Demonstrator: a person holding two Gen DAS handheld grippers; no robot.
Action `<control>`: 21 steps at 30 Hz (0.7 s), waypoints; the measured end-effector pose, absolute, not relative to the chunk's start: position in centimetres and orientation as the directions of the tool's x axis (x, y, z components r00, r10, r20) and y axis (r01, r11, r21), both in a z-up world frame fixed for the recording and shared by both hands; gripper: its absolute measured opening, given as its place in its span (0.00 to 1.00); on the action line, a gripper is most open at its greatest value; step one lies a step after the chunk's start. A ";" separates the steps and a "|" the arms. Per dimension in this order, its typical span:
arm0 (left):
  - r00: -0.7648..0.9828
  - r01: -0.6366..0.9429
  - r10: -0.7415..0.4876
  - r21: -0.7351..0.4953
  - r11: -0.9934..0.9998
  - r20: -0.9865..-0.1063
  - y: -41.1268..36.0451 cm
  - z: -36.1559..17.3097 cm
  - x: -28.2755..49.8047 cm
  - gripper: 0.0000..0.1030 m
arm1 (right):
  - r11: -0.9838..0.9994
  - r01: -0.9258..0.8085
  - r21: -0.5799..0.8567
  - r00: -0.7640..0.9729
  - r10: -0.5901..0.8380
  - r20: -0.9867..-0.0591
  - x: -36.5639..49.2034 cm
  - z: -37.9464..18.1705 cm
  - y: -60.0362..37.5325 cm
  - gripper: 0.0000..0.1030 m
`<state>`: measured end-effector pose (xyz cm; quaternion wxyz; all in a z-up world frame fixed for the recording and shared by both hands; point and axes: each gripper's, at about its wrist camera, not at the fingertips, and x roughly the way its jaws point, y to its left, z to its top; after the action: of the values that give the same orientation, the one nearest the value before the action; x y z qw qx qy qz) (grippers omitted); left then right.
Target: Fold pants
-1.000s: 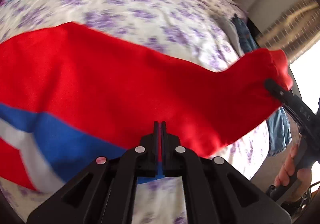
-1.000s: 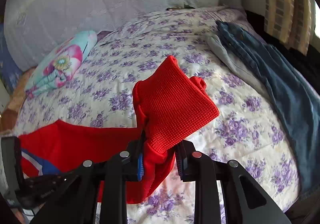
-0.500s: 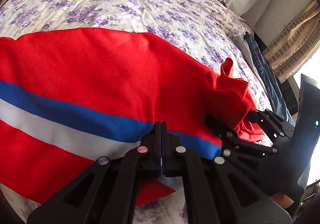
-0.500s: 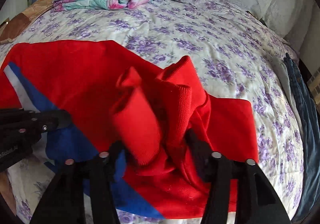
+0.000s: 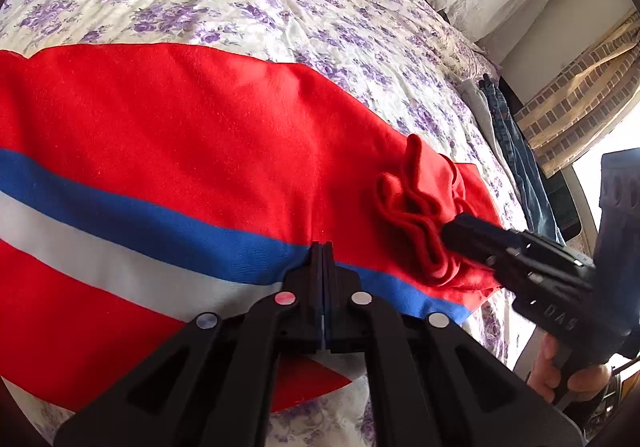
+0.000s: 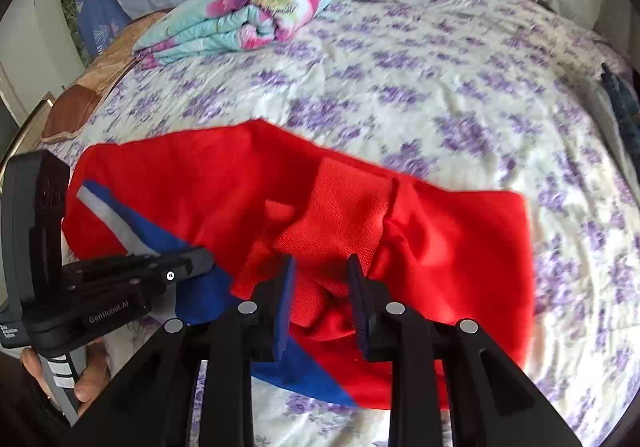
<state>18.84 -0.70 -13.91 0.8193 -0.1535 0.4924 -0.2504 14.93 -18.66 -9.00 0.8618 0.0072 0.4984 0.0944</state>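
Bedspread [image 5: 360, 31] half under red pants [image 5: 180, 135]

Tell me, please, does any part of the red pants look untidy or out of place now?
Yes. The ribbed cuff end of the red pants sits bunched in wrinkled folds between the right gripper fingers, while the rest lies flat on the bedspread. The left gripper pinches the striped edge.
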 end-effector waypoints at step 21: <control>0.401 0.268 -0.580 -0.515 0.814 -0.709 -0.2 -13.5 18.7 0.01 | 0.985 -0.101 0.141 0.514 0.174 -0.840 17.3 -7.7 -19.0 0.22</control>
<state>18.74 -0.20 -13.46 0.8211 -0.1618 0.4825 -0.2582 17.34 -19.05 -7.71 0.8694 0.0371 0.4864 0.0790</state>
